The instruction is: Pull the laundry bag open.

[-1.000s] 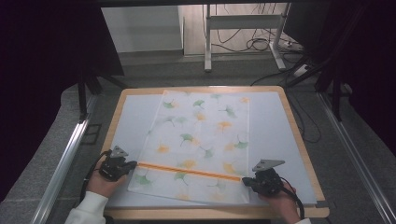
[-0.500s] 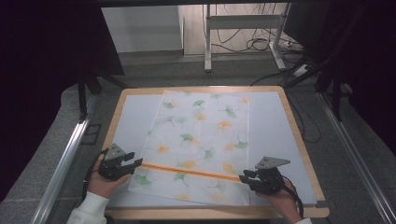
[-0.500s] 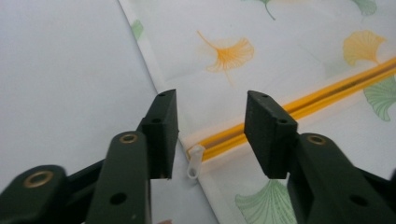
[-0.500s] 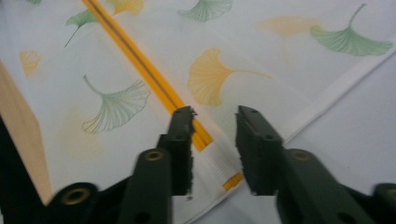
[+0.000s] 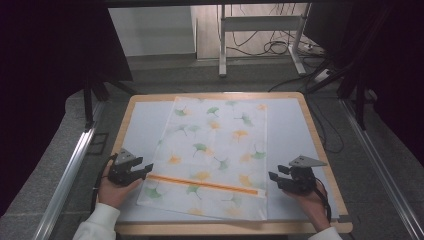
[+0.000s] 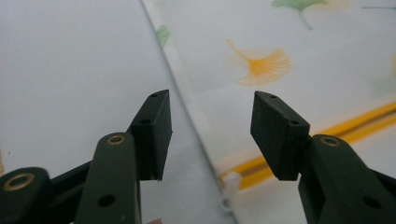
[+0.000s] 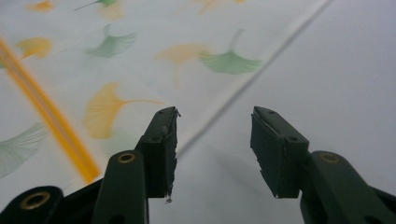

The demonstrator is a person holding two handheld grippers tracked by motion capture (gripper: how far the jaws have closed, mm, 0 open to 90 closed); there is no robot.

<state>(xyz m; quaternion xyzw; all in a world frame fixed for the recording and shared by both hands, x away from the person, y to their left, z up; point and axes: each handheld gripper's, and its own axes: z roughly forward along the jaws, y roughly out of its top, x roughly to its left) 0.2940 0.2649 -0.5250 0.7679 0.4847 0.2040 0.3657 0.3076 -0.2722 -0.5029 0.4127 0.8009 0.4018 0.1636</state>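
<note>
While you hold both claws low, your left claw gapes at the left edge of the cloth, your right claw gapes at its right edge; beyond them, the cloth lies flat mid-tabletop.

one cloth, two hand-held grippers

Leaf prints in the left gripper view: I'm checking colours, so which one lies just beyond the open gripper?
The orange fan-shaped leaf, on the cloth past the left gripper; the other prints at the top edge are green.
</note>
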